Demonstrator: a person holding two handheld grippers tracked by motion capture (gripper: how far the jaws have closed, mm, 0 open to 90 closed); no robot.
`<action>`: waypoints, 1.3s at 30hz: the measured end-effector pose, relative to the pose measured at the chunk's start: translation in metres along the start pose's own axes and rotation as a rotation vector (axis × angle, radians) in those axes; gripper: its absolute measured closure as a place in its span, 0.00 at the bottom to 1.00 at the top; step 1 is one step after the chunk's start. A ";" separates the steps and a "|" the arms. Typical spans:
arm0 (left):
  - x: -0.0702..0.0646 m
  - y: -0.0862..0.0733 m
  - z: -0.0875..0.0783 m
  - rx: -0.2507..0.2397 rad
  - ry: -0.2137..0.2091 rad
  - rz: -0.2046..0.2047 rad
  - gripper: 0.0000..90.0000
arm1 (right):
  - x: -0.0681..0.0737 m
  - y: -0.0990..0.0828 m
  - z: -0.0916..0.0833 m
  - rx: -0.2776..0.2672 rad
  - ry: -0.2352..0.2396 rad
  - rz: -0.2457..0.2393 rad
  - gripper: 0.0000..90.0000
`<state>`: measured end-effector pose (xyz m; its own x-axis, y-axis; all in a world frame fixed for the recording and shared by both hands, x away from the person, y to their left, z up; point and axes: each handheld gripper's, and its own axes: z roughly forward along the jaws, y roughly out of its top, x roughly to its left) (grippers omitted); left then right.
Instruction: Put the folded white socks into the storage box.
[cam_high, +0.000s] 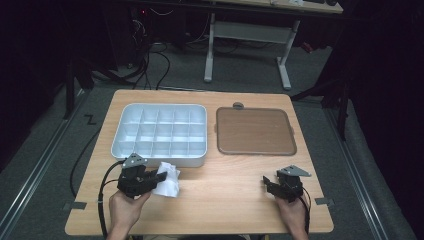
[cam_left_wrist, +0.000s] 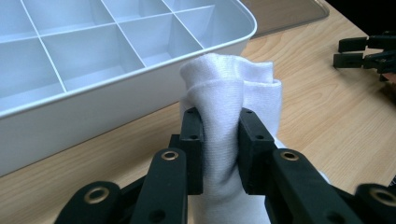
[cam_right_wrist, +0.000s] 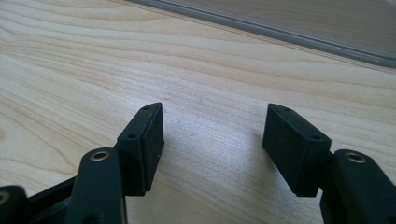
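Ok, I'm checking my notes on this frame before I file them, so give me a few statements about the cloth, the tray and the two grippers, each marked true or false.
1. The left gripper pinches a bunched white cloth. True.
2. The right gripper holds a cloth too. False: its jaws stand open over bare wooden table.
3. The white plastic tray with many compartments already holds the cloth. False: its compartments are empty.
4. The brown flat lid lies beside the tray, to its right in the high view. True.
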<state>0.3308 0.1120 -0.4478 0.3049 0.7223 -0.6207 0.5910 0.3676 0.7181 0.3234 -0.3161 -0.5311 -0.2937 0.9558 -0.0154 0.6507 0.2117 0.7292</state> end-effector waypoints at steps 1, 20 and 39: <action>0.000 0.002 -0.001 -0.001 -0.001 -0.001 0.83 | 0.000 0.000 0.000 0.000 0.000 0.000 0.43; -0.007 0.028 -0.001 -0.006 -0.029 0.000 0.83 | 0.000 0.000 0.000 0.000 0.001 0.000 0.43; -0.009 0.060 0.009 -0.026 -0.033 0.009 0.83 | 0.000 0.000 0.000 0.000 0.001 -0.003 0.43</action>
<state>0.3703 0.1221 -0.4017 0.3348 0.7062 -0.6239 0.5688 0.3765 0.7313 0.3233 -0.3157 -0.5311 -0.2963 0.9549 -0.0169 0.6501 0.2146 0.7289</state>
